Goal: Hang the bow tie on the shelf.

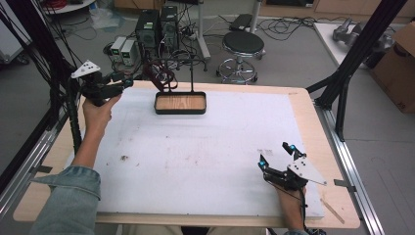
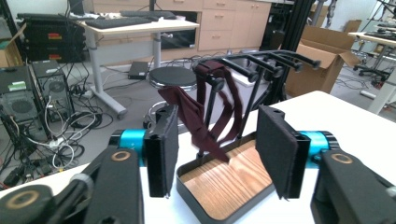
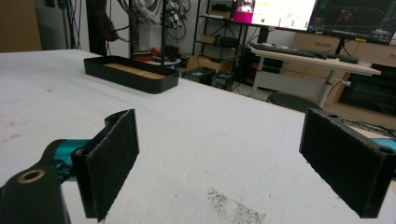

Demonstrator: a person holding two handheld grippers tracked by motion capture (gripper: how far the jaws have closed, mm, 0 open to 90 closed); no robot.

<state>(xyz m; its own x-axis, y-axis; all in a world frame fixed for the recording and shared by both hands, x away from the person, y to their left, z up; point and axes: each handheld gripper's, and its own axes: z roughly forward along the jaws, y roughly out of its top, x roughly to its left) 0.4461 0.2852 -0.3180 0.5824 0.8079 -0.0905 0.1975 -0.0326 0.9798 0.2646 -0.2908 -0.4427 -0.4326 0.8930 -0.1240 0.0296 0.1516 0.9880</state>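
The tray (image 1: 180,103), a shallow black one with a wooden floor, sits at the far middle of the white table (image 1: 205,147). A thin black rack (image 1: 182,61) rises from the tray's back edge, and a dark red cloth (image 1: 161,76) hangs over the rack's left prongs, its ends dangling just above the tray's left end.

The left gripper (image 1: 125,81) is held up left of the tray, near the cloth but apart from it. In the left gripper view its jaws stand wide apart with nothing between them, and the cloth (image 2: 205,116) and tray (image 2: 224,182) lie straight ahead past the pads (image 2: 275,149).

The right gripper (image 1: 276,154) rests low over the table, well apart from the tray, toward the near right corner. Its jaws are spread wide and empty too; in the right gripper view the tray (image 3: 130,72) shows far off to the left.
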